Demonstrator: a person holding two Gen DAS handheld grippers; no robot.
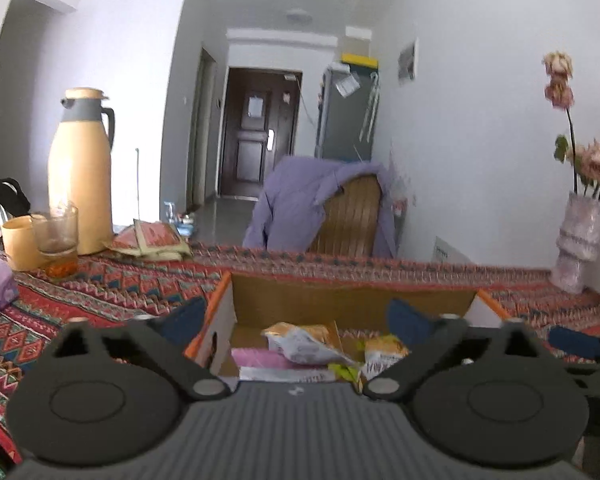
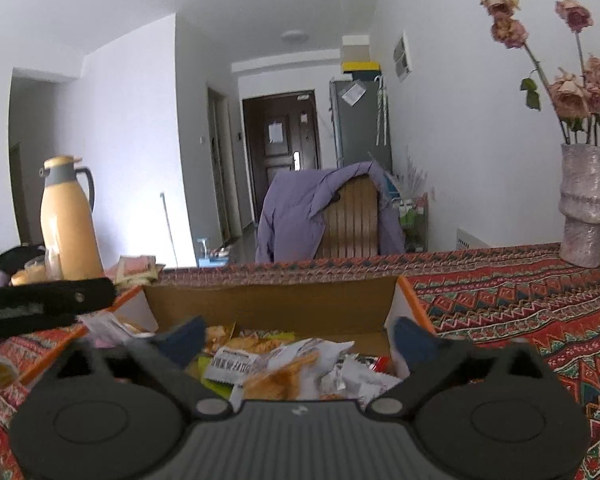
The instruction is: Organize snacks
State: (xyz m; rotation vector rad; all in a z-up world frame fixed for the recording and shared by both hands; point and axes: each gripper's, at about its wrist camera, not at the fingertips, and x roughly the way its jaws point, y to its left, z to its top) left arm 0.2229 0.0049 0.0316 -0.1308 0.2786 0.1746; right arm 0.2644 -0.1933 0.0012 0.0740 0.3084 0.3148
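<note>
I held both grippers tilted slightly downward over the open cardboard box [image 1: 352, 300] on the patterned tablecloth [image 1: 100, 292]. The left gripper [image 1: 298, 322] had its jaws spread wide, nothing between them; snack packets [image 1: 304, 346] lay loose in the box below. The right gripper [image 2: 296, 340] was likewise fully spread and empty, above a heap of crumpled snack packets [image 2: 284, 368]. The left gripper's dark body [image 2: 40, 304] showed at the right view's left edge, beside the box. A yellow thermos [image 1: 80, 172] stood well apart.
</note>
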